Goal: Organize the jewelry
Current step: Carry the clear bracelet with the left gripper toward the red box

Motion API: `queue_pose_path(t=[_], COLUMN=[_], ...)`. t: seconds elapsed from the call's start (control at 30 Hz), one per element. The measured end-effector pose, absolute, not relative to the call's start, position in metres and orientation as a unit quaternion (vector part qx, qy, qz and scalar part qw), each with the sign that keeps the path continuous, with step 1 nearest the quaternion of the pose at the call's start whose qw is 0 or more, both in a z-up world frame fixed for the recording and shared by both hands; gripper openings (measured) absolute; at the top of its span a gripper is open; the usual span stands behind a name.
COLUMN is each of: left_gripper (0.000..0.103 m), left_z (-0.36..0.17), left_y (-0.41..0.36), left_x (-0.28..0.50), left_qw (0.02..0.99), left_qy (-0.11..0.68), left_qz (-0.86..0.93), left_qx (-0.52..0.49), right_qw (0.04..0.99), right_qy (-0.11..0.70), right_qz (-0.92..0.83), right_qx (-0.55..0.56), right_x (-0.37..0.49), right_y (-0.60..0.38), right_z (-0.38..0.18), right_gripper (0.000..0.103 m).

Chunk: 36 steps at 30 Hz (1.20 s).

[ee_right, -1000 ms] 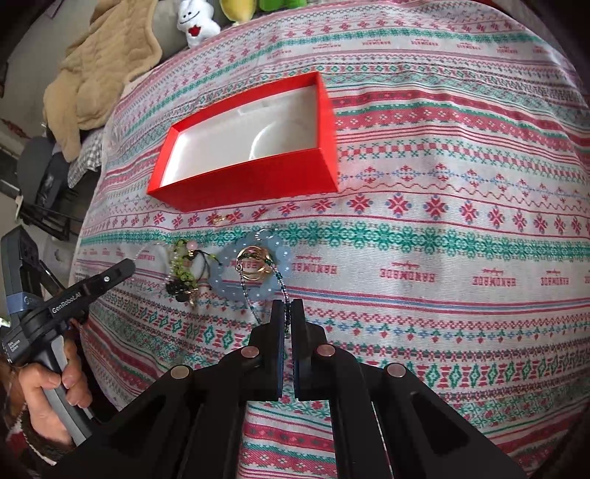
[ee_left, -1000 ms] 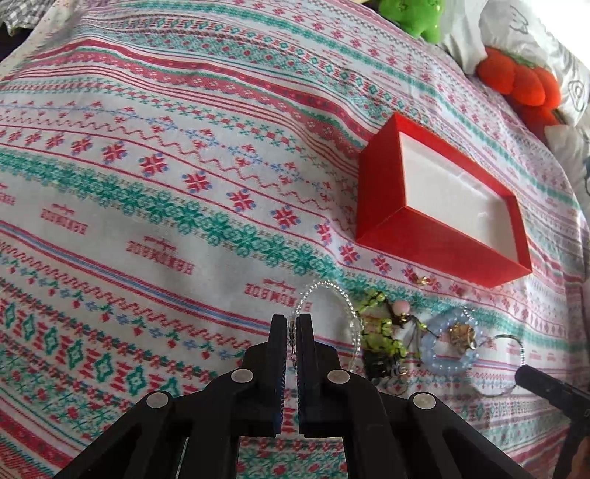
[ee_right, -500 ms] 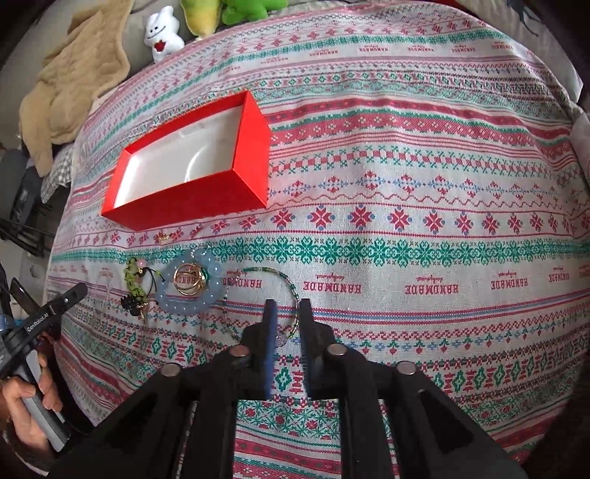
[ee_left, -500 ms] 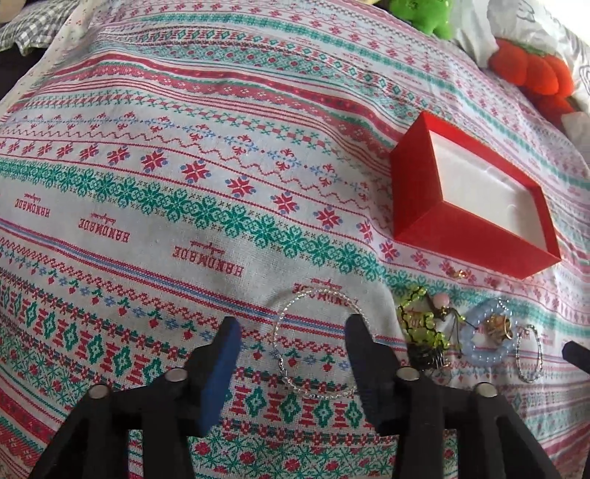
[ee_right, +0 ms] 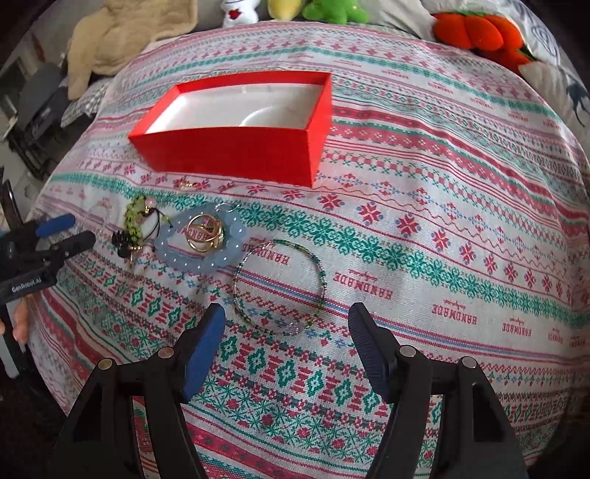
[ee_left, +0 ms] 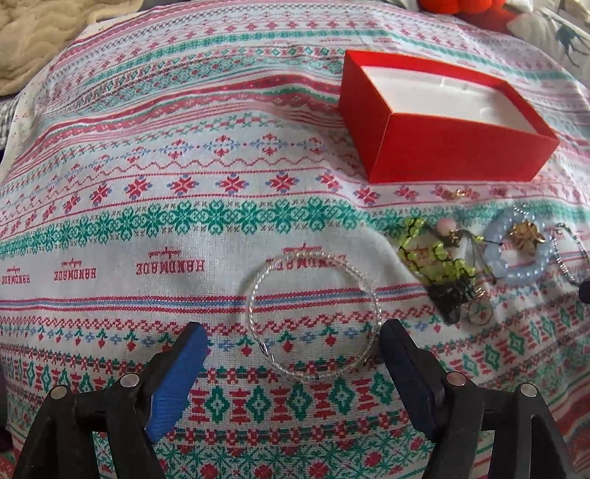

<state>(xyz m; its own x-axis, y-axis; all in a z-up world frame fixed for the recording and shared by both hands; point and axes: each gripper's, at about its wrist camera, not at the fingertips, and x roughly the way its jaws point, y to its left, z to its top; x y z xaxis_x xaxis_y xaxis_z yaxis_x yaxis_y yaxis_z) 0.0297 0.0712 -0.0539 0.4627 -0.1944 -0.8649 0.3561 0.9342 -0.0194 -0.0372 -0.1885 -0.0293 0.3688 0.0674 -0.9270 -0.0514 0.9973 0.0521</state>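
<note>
Left hand-held gripper [ee_left: 291,337] spread | right hand-held gripper [ee_right: 285,318] spread | risk: thin bangles [ee_left: 313,313] [ee_right: 280,287] slip flat on cloth [ee_left: 147,165], missing box [ee_right: 236,147].

Landmark: the open box [ee_right: 236,147], resting on the cloth-covered bed [ee_right: 442,228].

In the right wrist view, a small clasp piece [ee_right: 185,183] lies just before the box's near wall. Further before the box, toward its left end, sit a beaded charm cluster [ee_right: 135,224] and, just right of it, a chunky bead bracelet [ee_right: 201,241] with rings [ee_right: 204,233] lying inside its loop. A thin beaded bangle [ee_right: 280,285] lies before the box's right half, nearer the camera than the bracelet and close beside it.

In the left wrist view, a clear bangle [ee_left: 313,313] lies before the box and to its left, left of the charm cluster [ee_left: 437,263].

Plush toys [ee_right: 475,35] sit behind the box at the bed's far edge.
</note>
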Motion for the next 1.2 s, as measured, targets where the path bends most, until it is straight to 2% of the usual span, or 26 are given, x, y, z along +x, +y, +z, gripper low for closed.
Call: queue_pose_path(t=[0.4, 0.5, 0.57, 0.63, 0.7, 0.83, 1.2], left_gripper=[0.084, 0.079, 0.073, 0.060, 0.056, 0.054, 0.053], left_z=[-0.057, -0.055, -0.054, -0.052, -0.051, -0.050, -0.037], left_y=[0.065, 0.066, 0.066, 0.067, 0.068, 0.065, 0.059], left_x=[0.035, 0.036, 0.035, 0.037, 0.036, 0.034, 0.032], left_qw=[0.851, 0.851, 0.852, 0.852, 0.852, 0.850, 0.857], left_qy=[0.487, 0.487, 0.486, 0.485, 0.486, 0.486, 0.473], left_qz=[-0.179, -0.179, -0.181, -0.184, -0.187, -0.191, -0.194], left_qx=[0.081, 0.075, 0.072, 0.064, 0.060, 0.066, 0.071], right_qw=[0.826, 0.825, 0.826, 0.826, 0.825, 0.824, 0.830], right_qy=[0.564, 0.565, 0.564, 0.564, 0.565, 0.566, 0.557], right_qz=[0.012, 0.008, 0.008, 0.011, 0.013, 0.014, 0.006], right_qx=[-0.011, -0.008, -0.009, -0.011, -0.008, -0.002, 0.026], right_x=[-0.017, -0.014, -0.011, -0.012, -0.010, -0.012, -0.023], right_y=[-0.181, -0.179, -0.175, -0.175, -0.173, -0.172, -0.187], right_z=[-0.043, -0.043, -0.041, -0.039, -0.037, -0.036, -0.017], right_gripper=[0.078, 0.077, 0.070, 0.062, 0.058, 0.055, 0.055])
